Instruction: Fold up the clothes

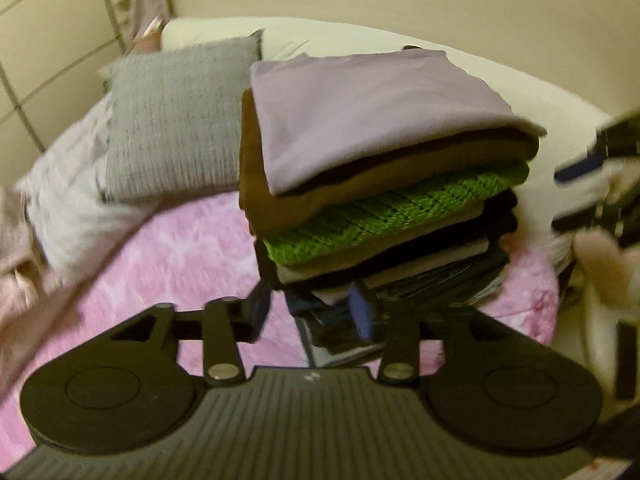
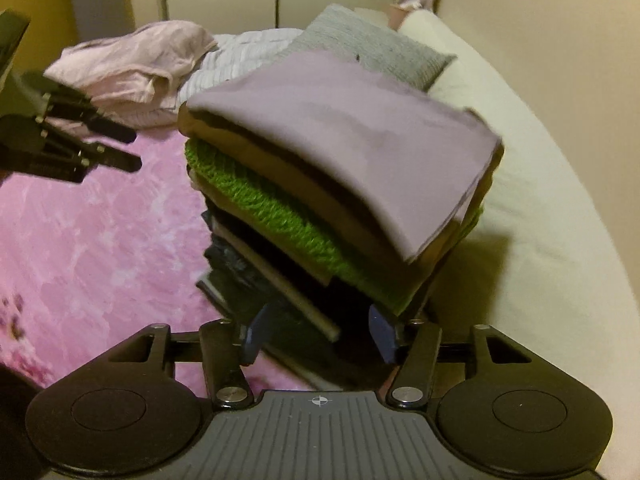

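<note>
While both tongs (image 1: 310, 314) (image 2: 320, 336) gape, one folded stack (image 1: 380, 168) stands.

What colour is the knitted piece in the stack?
Bright green knit, clearest in the left wrist view.

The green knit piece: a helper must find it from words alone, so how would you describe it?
On the pink fluffy bedspread stands a tall stack of folded clothes. The bright green chunky-knit garment lies under the lilac and brown folds, the stack's only knitted, green layer.

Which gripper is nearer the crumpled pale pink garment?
Left. Left gripper hovers just before the crumpled pale pink garment; right gripper sits by the folded clothes stack, farther off.
</note>
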The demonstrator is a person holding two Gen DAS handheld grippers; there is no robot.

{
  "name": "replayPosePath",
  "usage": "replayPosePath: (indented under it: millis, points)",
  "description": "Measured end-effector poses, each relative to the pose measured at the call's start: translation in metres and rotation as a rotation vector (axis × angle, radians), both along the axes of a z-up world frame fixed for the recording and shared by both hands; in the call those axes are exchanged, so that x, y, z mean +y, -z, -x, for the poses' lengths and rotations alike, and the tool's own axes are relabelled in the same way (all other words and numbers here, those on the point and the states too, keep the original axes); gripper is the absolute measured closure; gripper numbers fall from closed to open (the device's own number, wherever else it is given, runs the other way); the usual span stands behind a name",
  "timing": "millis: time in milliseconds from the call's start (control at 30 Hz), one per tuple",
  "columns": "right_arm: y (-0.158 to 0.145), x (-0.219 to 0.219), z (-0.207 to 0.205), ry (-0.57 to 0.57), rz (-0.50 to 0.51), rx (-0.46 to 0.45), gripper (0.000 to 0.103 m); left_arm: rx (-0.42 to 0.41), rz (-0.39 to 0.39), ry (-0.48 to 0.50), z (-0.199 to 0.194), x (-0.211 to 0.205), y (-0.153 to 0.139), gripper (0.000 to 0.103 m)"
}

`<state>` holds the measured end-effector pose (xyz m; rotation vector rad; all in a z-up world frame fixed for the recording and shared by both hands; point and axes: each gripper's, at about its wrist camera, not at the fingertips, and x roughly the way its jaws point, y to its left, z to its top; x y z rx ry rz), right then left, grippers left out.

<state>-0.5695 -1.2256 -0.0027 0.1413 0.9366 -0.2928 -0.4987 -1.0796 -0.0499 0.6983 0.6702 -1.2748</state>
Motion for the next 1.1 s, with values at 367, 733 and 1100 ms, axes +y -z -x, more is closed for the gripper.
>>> replayPosePath:
  millis: [367, 733, 1100]
  points:
    - [-0.03, 0.048, 0.018, 0.182, -0.032, -0.129, 0.029, 0.111, 0.069, -0.14, 0.006, 0.043, -0.03, 0.017]
    - [-0.046, 0.146, 0.051, 0.5, -0.103, -0.183, 0.019, 0.096, 0.123, -0.106, 0.017, 0.143, -0.051, 0.001]
    - [-0.06, 0.2, 0.088, 0.646, -0.157, -0.178, 0.017, 0.115, 0.135, -0.108, 0.037, 0.198, -0.057, 0.001]
